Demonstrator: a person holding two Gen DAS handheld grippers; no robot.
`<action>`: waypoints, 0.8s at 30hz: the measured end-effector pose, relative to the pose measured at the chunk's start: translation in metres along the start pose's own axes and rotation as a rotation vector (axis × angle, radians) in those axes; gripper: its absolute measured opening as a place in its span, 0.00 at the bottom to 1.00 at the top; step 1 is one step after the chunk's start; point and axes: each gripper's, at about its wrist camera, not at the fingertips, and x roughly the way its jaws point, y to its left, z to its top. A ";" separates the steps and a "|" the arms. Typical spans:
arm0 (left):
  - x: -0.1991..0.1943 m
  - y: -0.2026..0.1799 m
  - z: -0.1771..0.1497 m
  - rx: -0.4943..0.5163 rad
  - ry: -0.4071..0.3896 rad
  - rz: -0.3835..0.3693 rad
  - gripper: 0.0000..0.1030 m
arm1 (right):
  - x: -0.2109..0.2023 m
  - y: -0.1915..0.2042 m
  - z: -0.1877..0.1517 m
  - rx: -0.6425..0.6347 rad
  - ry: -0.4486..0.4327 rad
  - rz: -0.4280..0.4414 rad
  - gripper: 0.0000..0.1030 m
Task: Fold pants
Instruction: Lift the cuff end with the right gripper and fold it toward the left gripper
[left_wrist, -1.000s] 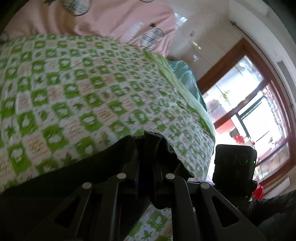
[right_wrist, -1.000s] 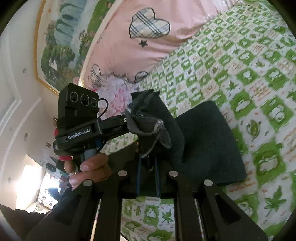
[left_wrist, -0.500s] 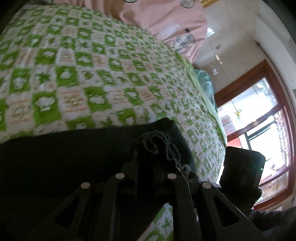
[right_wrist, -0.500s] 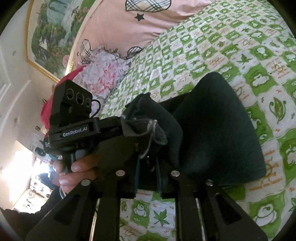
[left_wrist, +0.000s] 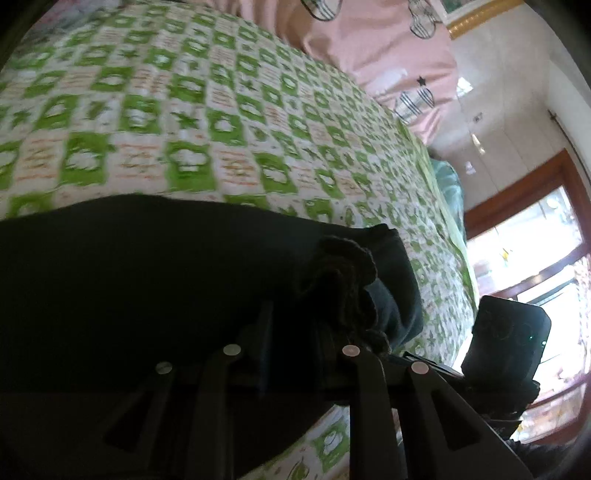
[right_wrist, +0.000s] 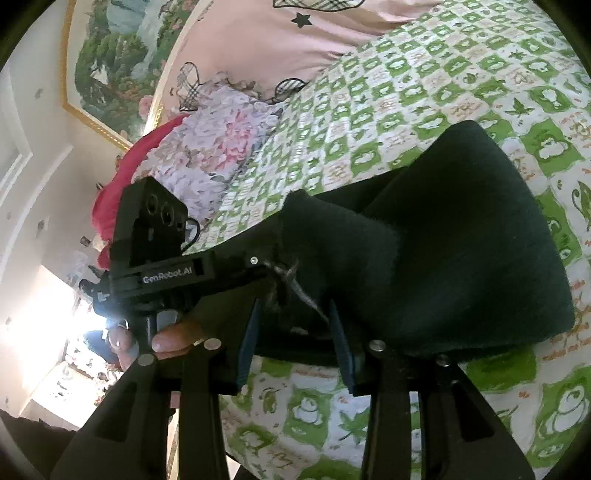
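Dark pants (right_wrist: 461, 240) lie on the bed's green-checked sheet (right_wrist: 424, 74), folded into a thick pad ahead of both claws. Right claw (right_wrist: 295, 332): fingers spread apart, a frayed pants edge lying loose between them. Left claw (left_wrist: 291, 332): fingers close around a bunched, ruffled hem (left_wrist: 343, 280); fabric hides the tips, so whether it is gripped I cannot tell. From the right wrist view, the left unit sits just left of the right claw, thumb (right_wrist: 173, 338) on its handle. Pink pillow (right_wrist: 277, 44) beyond the pants.
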 end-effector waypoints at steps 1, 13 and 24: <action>-0.004 0.000 -0.002 -0.007 -0.012 0.018 0.24 | 0.000 0.002 0.000 -0.003 0.002 0.005 0.39; -0.072 0.017 -0.044 -0.159 -0.194 0.169 0.36 | -0.004 0.028 -0.009 -0.072 0.011 0.051 0.39; -0.112 0.045 -0.083 -0.325 -0.278 0.254 0.46 | 0.010 0.041 -0.021 -0.104 0.055 0.079 0.39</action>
